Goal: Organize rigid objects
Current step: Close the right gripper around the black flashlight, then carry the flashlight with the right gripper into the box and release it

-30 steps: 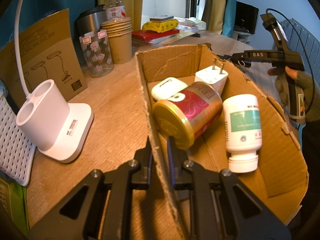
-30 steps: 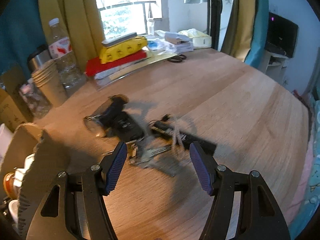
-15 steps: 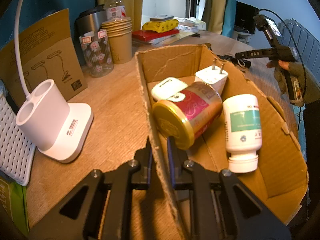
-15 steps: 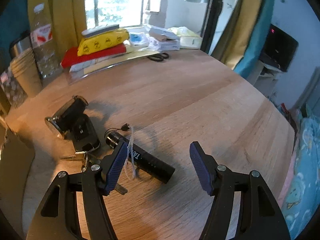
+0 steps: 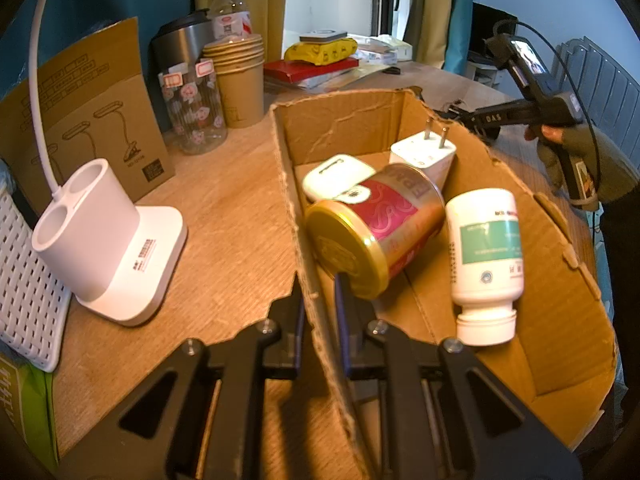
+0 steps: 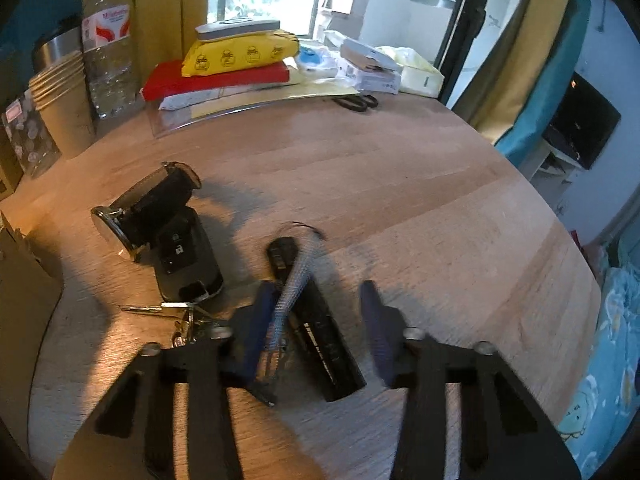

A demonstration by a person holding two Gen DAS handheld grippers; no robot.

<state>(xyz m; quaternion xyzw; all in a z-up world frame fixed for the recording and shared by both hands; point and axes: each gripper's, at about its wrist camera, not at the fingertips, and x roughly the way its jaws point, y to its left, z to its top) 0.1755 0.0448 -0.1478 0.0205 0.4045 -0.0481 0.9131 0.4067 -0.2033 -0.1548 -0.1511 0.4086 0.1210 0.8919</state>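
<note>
Black flashlight (image 6: 316, 320): lower centre, between right gripper (image 6: 316, 300) fingers, closing, pads not touching. Left gripper (image 5: 318, 296): pinching cardboard box (image 5: 560, 280) wall.

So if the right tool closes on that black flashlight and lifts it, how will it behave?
The flashlight looks like a rigid cylinder lying flat, so it should lift stiffly but may roll if nudged. Its smooth round body could slip between the right tool's pads, whose jaws have just been closing around it. The mesh lanyard will probably dangle and could snag the keys.

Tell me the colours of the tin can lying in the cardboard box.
The tin can has a gold lid and a pink-red body with pale swirls; the left wrist view shows it best.
</note>
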